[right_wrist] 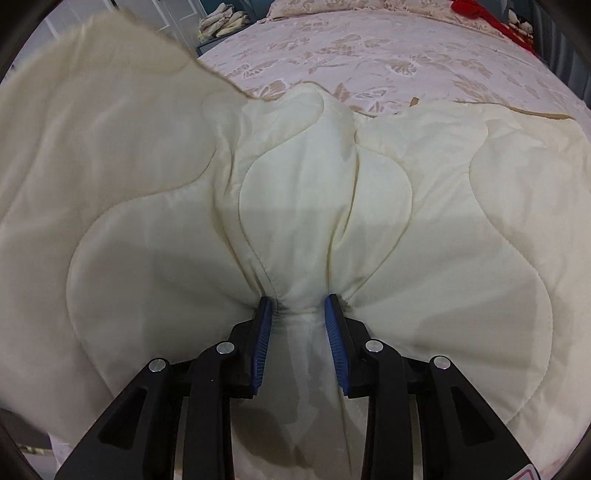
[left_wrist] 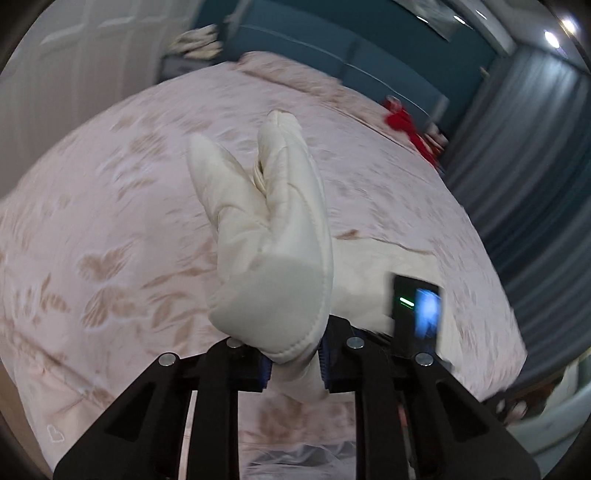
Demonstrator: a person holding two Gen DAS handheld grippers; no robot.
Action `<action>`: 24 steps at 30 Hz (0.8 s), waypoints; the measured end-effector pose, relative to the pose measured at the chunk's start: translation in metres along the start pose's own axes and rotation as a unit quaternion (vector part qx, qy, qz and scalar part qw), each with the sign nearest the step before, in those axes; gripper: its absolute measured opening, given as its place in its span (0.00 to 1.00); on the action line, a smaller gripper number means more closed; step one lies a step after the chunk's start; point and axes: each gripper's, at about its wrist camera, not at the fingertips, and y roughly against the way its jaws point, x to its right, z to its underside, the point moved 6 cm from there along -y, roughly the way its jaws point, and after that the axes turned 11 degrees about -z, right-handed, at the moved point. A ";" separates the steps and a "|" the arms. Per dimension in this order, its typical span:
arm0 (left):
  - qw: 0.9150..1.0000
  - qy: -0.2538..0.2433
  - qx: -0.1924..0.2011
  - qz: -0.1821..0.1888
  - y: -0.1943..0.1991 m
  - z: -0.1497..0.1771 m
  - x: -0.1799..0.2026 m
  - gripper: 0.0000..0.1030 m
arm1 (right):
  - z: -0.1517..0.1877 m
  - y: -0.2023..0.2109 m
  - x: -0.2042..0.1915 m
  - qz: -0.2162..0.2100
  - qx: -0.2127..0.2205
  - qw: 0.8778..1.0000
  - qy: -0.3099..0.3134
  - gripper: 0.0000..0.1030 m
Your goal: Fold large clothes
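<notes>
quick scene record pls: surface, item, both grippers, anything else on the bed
surface: bed with pink floral cover
item: cream quilt, quilted, partly spread on the bed
left gripper: jaws shut on a bunched quilt edge that sticks up ahead of it
right gripper: jaws shut on a gathered pinch of quilt, creases fanning out from it
other: red cloth at the far edge of the bed
blur: left view smeared, right view sharp

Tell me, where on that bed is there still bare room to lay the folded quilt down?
The pink floral bedspread lies bare beyond the cream quilt, up to the pillows and the red cloth in the far corner. The near side is crowded: the quilt spreads there, pinched by both the right claw and the left claw.
</notes>
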 end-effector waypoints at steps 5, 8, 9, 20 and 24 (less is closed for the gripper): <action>0.999 -0.048 0.006 0.005 0.003 0.001 0.050 0.17 | -0.010 0.029 0.011 -0.045 0.005 0.997 -0.061 0.27; 0.999 -0.052 0.003 0.004 0.003 -0.004 0.059 0.17 | -0.002 0.076 0.009 -0.049 0.043 0.997 -0.040 0.27; 0.999 -0.052 0.002 0.003 0.004 -0.004 0.061 0.17 | 0.004 0.086 0.010 -0.045 0.048 0.997 -0.034 0.27; 0.998 -0.059 -0.019 -0.014 0.011 -0.006 0.077 0.17 | 0.088 0.072 0.022 -0.061 0.010 0.996 -0.068 0.00; 0.996 -0.076 -0.029 -0.019 0.010 -0.001 0.096 0.17 | 0.095 0.054 0.028 -0.058 0.004 0.995 -0.079 0.00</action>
